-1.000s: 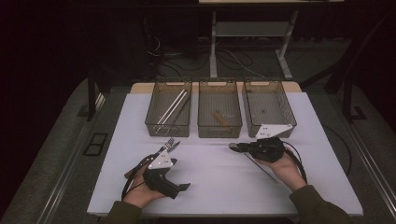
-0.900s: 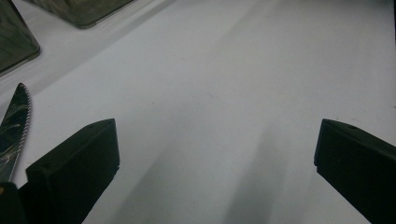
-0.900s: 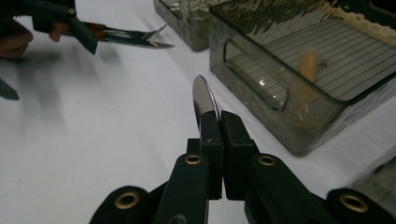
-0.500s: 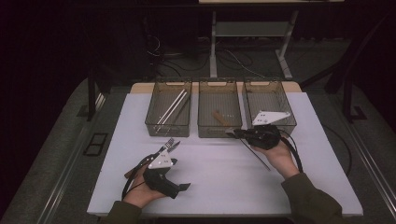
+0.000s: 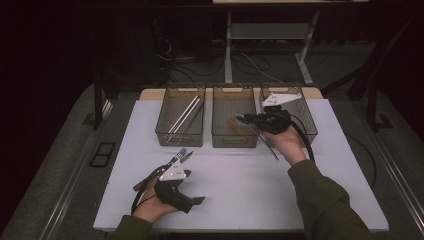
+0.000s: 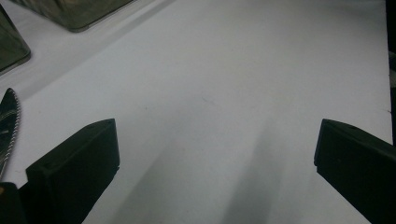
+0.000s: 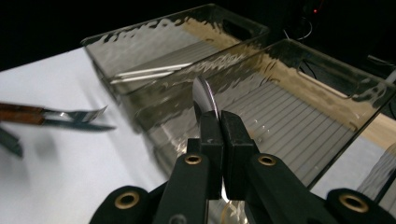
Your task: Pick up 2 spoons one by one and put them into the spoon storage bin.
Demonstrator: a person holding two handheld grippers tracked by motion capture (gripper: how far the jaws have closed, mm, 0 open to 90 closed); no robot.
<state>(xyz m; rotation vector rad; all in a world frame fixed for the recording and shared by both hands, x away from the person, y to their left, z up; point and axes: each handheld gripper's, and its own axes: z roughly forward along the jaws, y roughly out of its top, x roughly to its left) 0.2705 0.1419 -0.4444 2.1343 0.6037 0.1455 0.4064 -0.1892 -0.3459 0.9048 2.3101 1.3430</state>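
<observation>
My right gripper (image 5: 243, 119) (image 7: 219, 126) is shut on a spoon (image 7: 204, 99); its shiny bowl sticks up past the fingertips. The thin handle (image 5: 267, 146) trails back toward the person. The gripper hovers at the near rim of the middle clear bin (image 5: 234, 142) (image 7: 299, 79), pointing left. My left gripper (image 5: 192, 192) (image 6: 215, 149) rests on the white table (image 5: 250, 190) at the near left, its jaws wide open with nothing between them. A fork (image 5: 181, 155) (image 7: 84, 114) and a serrated knife (image 6: 9, 121) (image 7: 79, 126) with brown handles lie just beside it.
Three clear bins stand in a row at the table's far edge. The left bin (image 5: 165, 135) (image 7: 154, 46) holds long silver sticks (image 5: 184, 114). The right bin (image 5: 309, 120) is behind my right hand. A cable (image 5: 305, 145) loops from the right gripper.
My right gripper has risen and moved away from the person, from the table in front of the bins to the middle bin's rim, still holding the spoon. The left gripper has stayed put.
</observation>
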